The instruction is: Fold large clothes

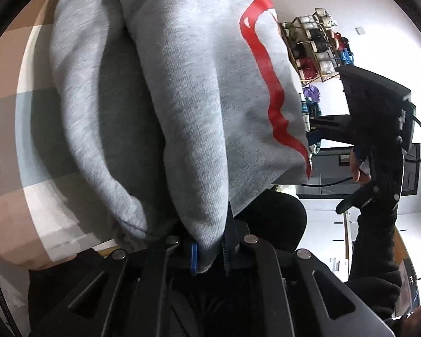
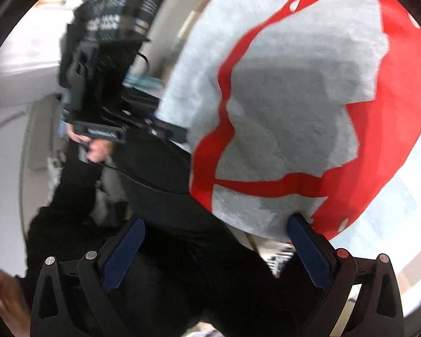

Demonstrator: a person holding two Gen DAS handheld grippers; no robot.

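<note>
From the left wrist camera, the left gripper (image 1: 210, 255) has its jaws closed on a bunched edge of the grey sweatshirt (image 1: 165, 90), the cloth pinched between the blue pads at the bottom of the picture. The sweatshirt hangs in thick folds from the jaws and fills most of the view, with a strip of its red print (image 1: 269, 78) running along its right side. Behind it to the left lies a surface in tan, white and pale blue blocks (image 1: 22, 129). Only this view shows a wooden rack of bundled clothes (image 1: 314, 47) against the far wall, and the right gripper (image 1: 379, 129) seen from outside, held up in a hand (image 1: 356, 165) with a black sleeve (image 1: 376, 247) below it.

From the right wrist camera, blurred, the right gripper (image 2: 216, 250) has its jaws wide open with nothing pressed between them; the right-side finger (image 2: 308, 250) touches the lower edge of the sweatshirt (image 2: 280, 112). This view alone shows the red print (image 2: 379, 168) broadly, as a large outlined shape. On the left the other gripper (image 2: 98, 84) appears, gripped by a hand (image 2: 98, 148), with a patterned dark and white garment (image 2: 126, 8) behind it.
</note>
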